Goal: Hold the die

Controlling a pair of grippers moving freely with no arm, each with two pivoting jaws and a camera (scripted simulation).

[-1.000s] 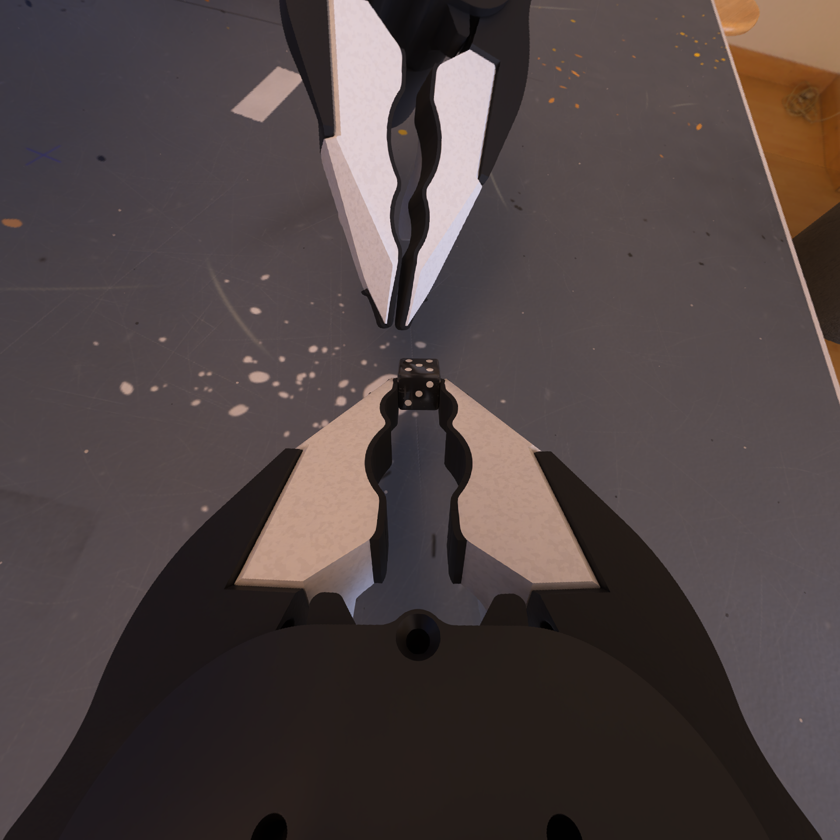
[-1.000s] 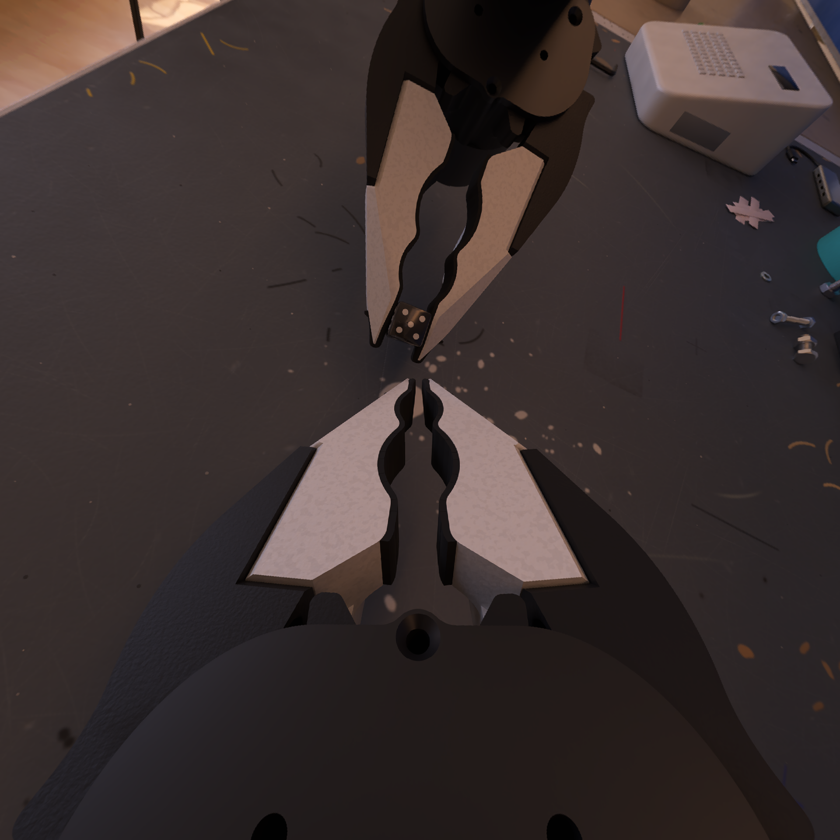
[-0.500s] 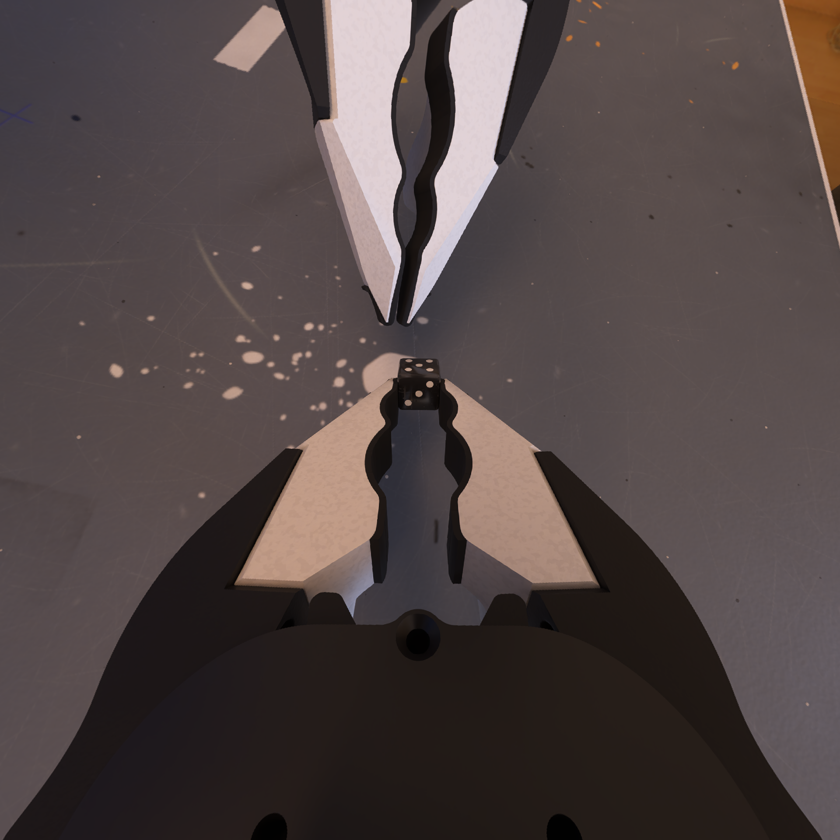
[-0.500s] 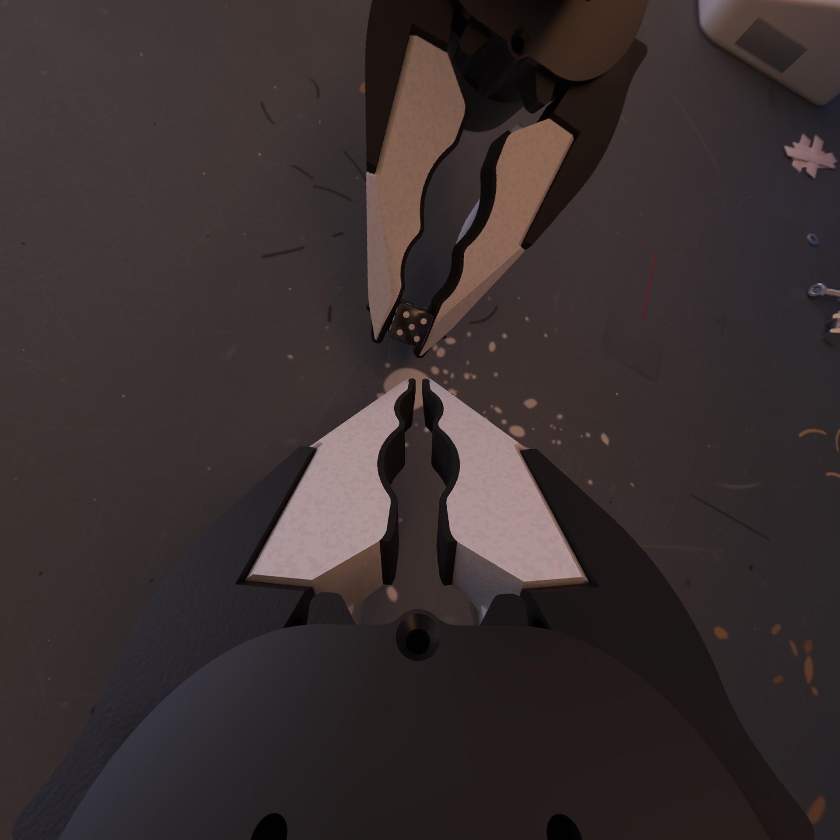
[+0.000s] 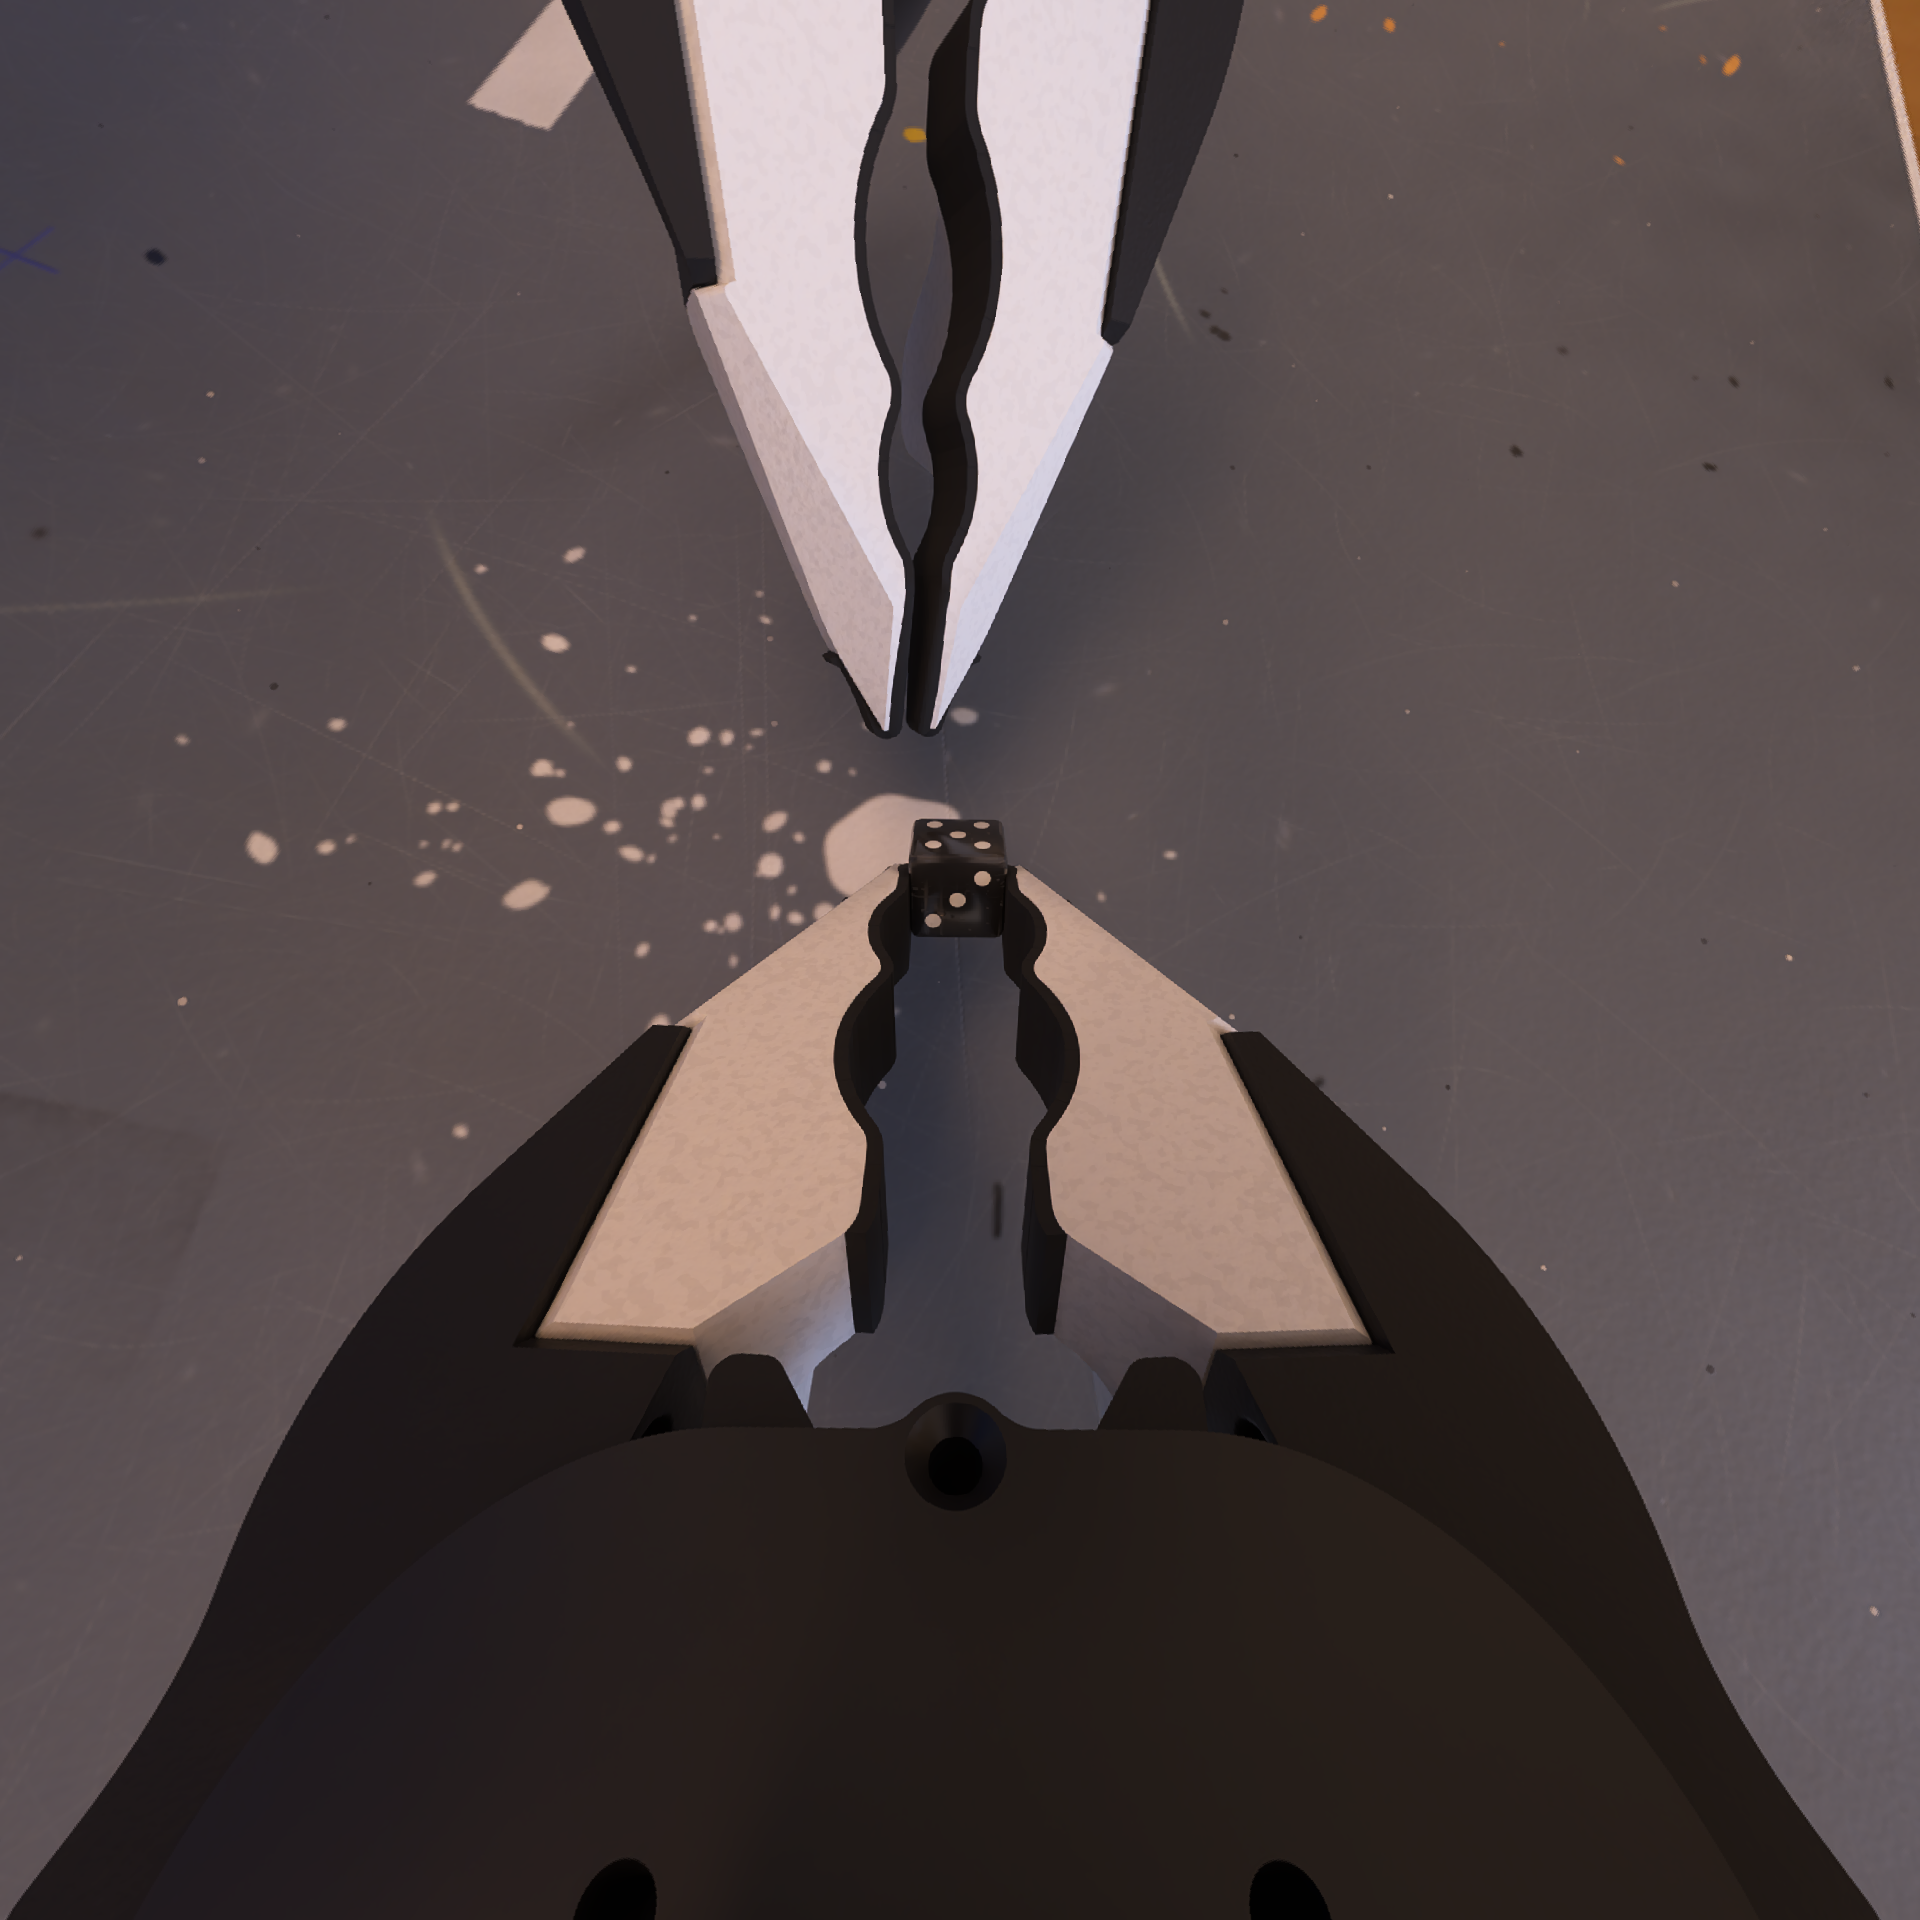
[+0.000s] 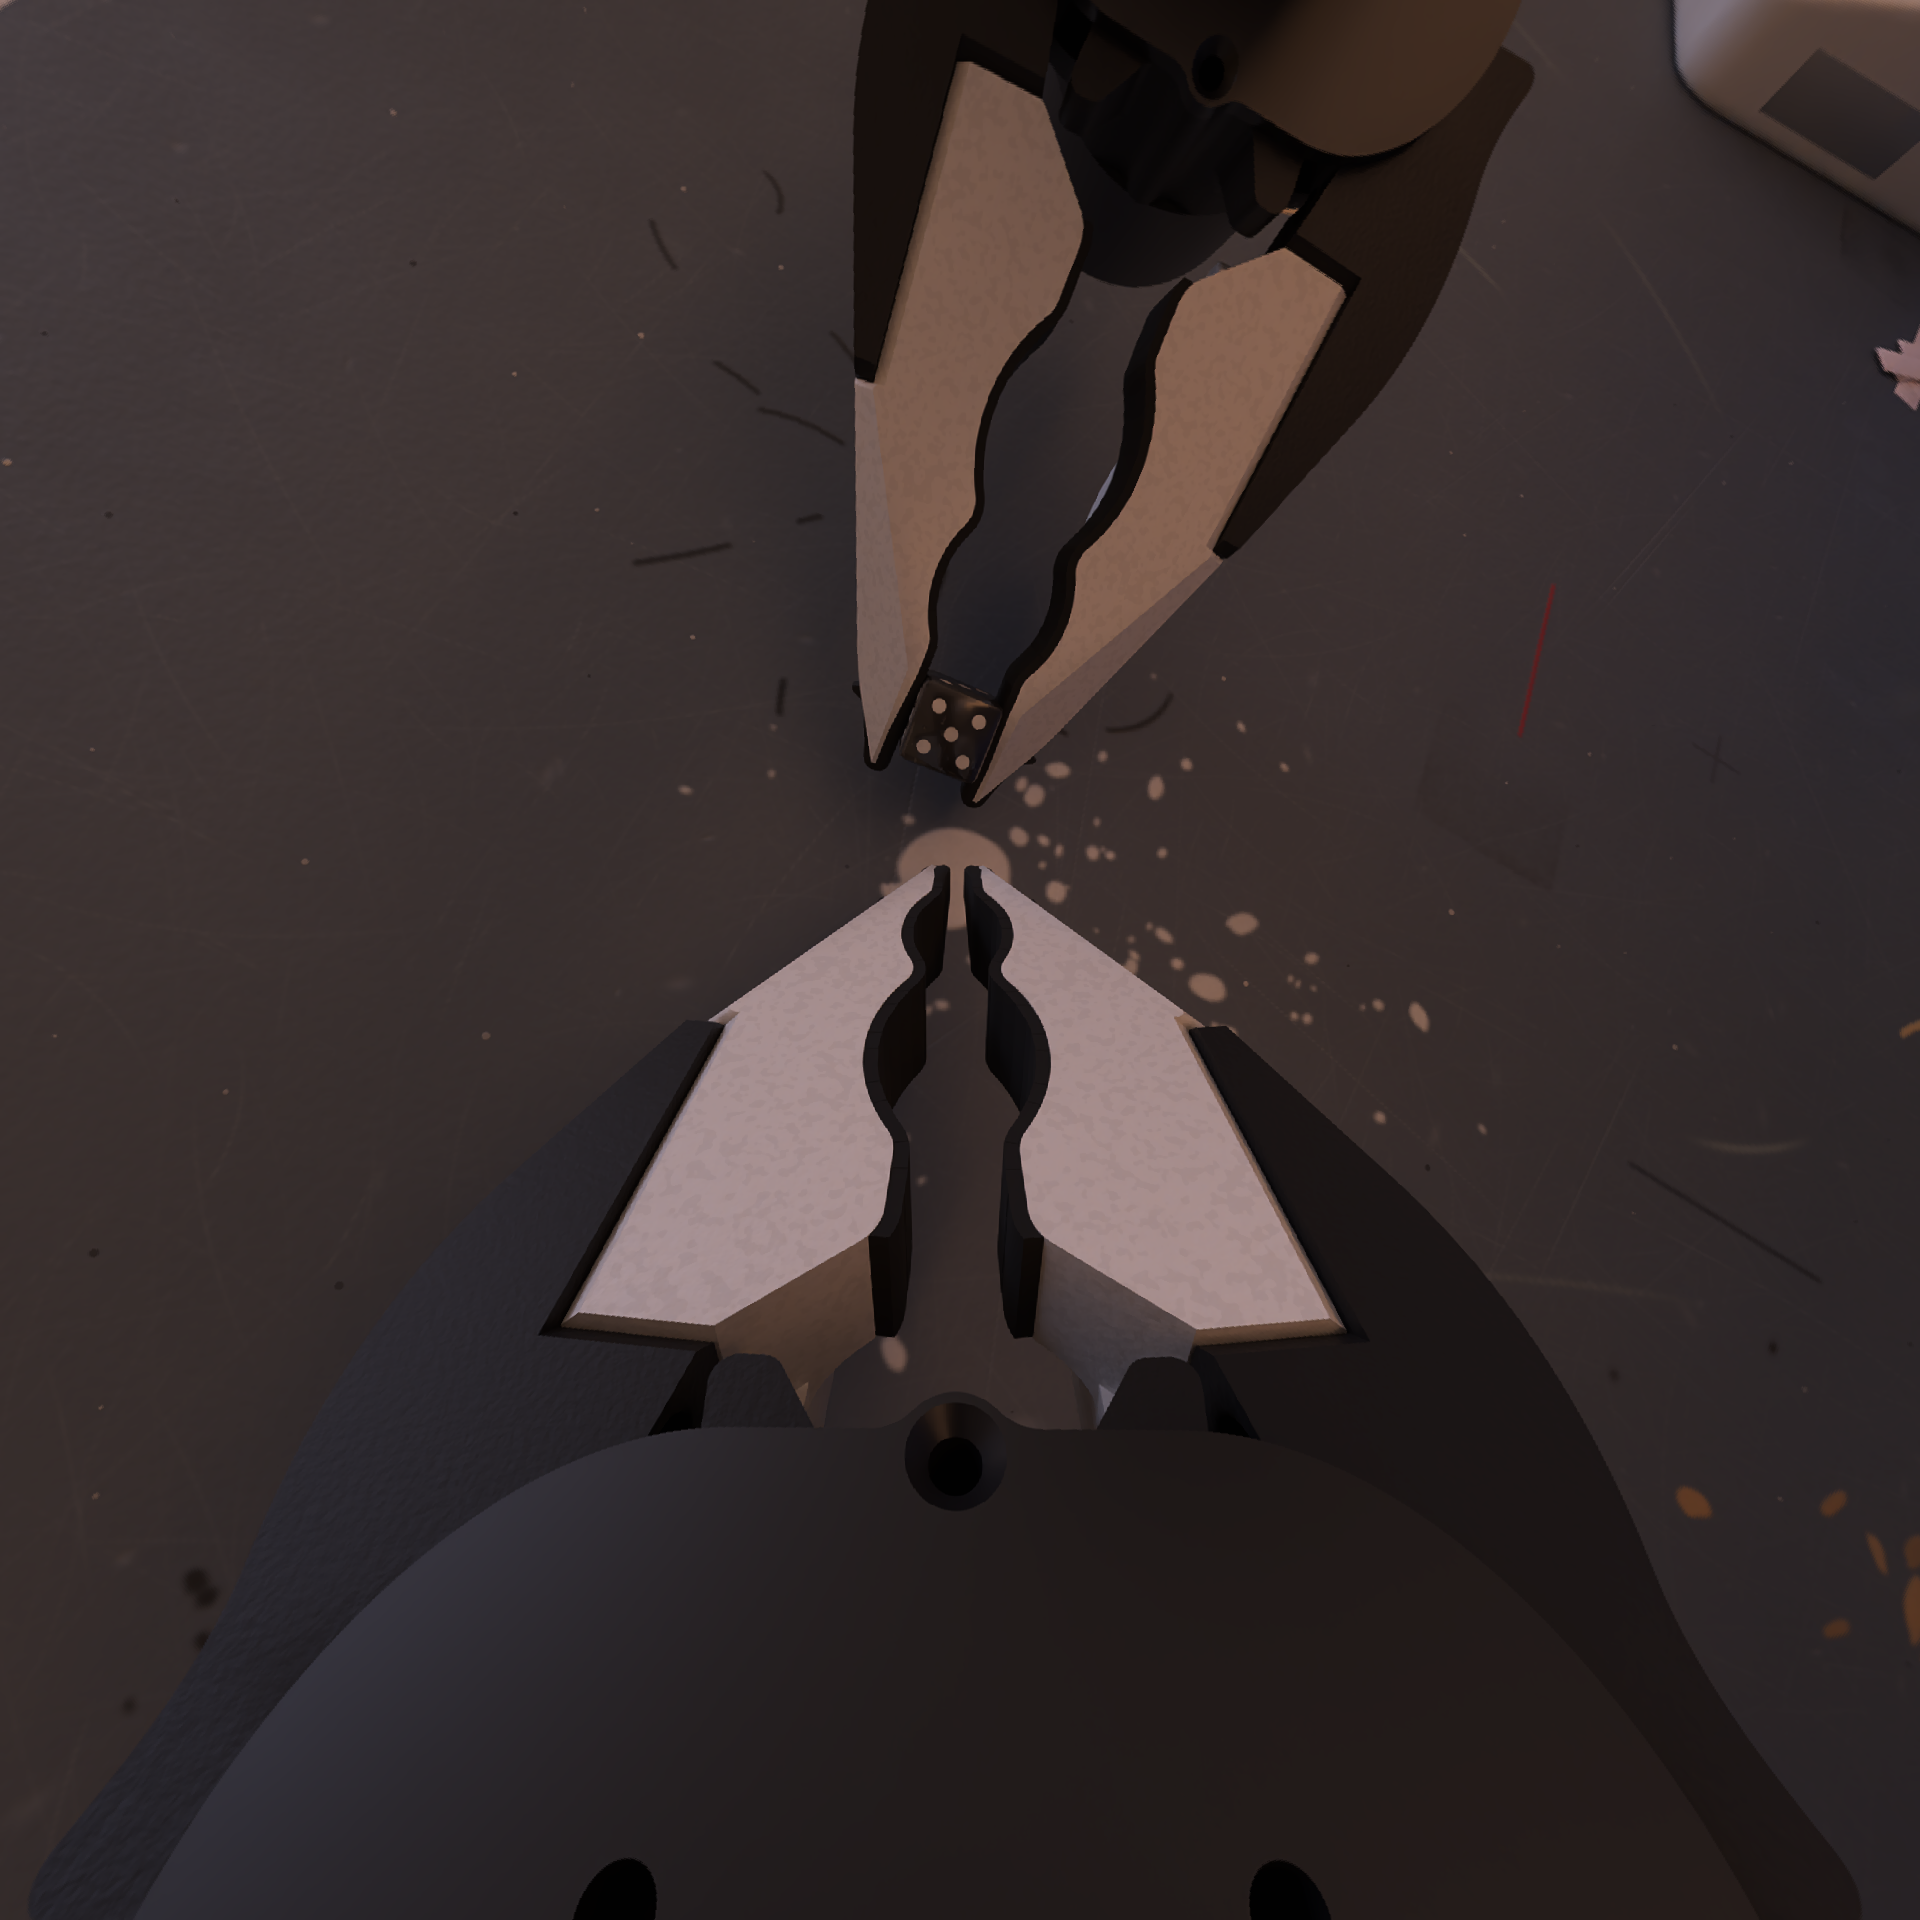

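A small black die (image 5: 958,878) with white pips sits between the tips of my left gripper (image 5: 958,883), which is shut on it. The die also shows in the right wrist view (image 6: 948,738), pinched between the left gripper's tips (image 6: 930,774) just above the dark table. My right gripper (image 6: 957,873) is shut and empty, its tips pointing at the die a short way in front of it. In the left wrist view the right gripper (image 5: 907,727) faces mine tip to tip, a small gap from the die.
The dark grey table (image 5: 312,468) carries pale paint spots (image 5: 569,812) and a strip of white tape (image 5: 535,88). The table's edge (image 5: 1896,125) runs at the far right. A white box (image 6: 1829,114) stands at the top right in the right wrist view.
The two grippers have drawn closer together and lower over the table. The die stays held in my left gripper. My right gripper stays shut.
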